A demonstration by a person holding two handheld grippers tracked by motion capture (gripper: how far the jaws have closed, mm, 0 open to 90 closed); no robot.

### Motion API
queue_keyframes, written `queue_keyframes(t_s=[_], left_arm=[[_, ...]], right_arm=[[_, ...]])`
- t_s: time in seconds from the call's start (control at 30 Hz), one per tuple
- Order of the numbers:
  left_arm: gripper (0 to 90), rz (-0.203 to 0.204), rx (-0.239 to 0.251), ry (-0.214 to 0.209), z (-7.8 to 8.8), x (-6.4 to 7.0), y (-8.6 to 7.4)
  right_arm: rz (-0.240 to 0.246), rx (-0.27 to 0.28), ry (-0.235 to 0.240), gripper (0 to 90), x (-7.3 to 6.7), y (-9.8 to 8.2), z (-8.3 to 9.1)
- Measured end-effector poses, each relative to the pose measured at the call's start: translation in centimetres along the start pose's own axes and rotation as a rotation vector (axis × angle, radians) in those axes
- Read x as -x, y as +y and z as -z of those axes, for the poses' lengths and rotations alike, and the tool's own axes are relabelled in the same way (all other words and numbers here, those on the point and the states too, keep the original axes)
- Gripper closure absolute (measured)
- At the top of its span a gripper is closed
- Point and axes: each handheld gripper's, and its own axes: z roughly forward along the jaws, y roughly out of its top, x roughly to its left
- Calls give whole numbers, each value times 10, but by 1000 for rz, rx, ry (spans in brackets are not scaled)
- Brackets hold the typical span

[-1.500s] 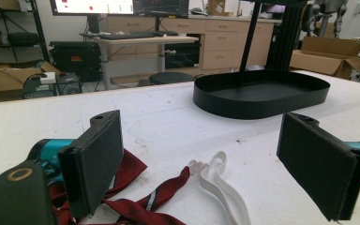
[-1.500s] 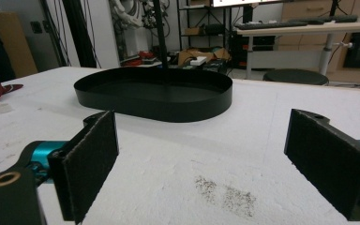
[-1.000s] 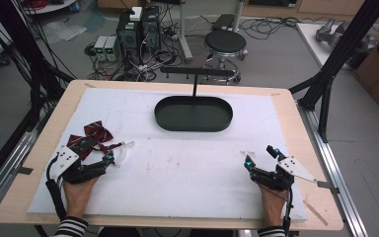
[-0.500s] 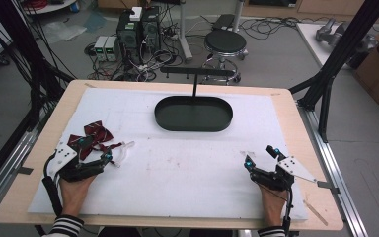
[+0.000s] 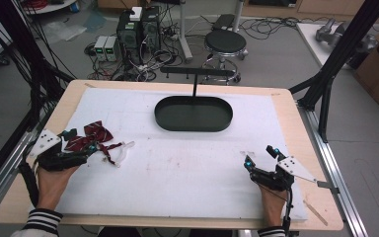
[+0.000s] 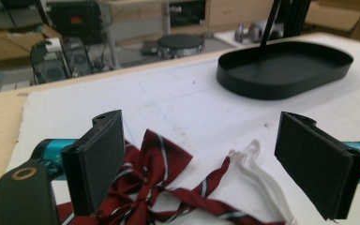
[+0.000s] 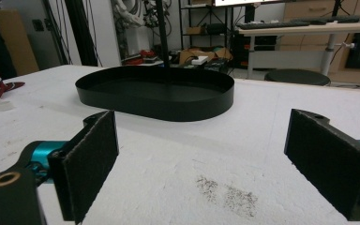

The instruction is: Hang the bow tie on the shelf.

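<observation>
Lab: computer towers (image 5: 138, 27), tangled floor cables (image 5: 276, 24), stool (image 5: 225, 42).

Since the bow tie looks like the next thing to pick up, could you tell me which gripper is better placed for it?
Probably the left gripper: its open jaws already flank the bow tie, while the right gripper sits across the table.

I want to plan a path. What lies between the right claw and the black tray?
Nothing: in the high view, bare white mat runs from the right claw to the tray. The right gripper view shows the same.

Bow tie (image 5: 90, 138) at table's (image 5: 177, 173) left, tray (image 5: 193, 114) behind centre, stool (image 5: 225, 43) beyond the table.
</observation>
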Motion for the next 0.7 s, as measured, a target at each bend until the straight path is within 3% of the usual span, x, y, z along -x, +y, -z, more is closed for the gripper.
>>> queue_keyframes(t_s=[0.07,0.23,0.47,0.63,0.67,0.7], left_arm=[[177,-2,-24,-2,-1,-2,2],[202,-29,-144,-36,-5,-12,15],[232,-59,-264,-42,-17,-23,25],[302,-90,-356,-62,-27,-33,32],[301,-90,-356,-62,-27,-33,32],[301,-95,-391,-64,-32,-35,34]], right_arm=[[-2,-2,0,92,0,0,0],[-1,-2,0,92,0,0,0],[1,-1,-3,92,-1,0,0],[-1,-1,0,92,-1,0,0],[0,-2,0,92,0,0,0],[0,-1,0,92,0,0,0]])
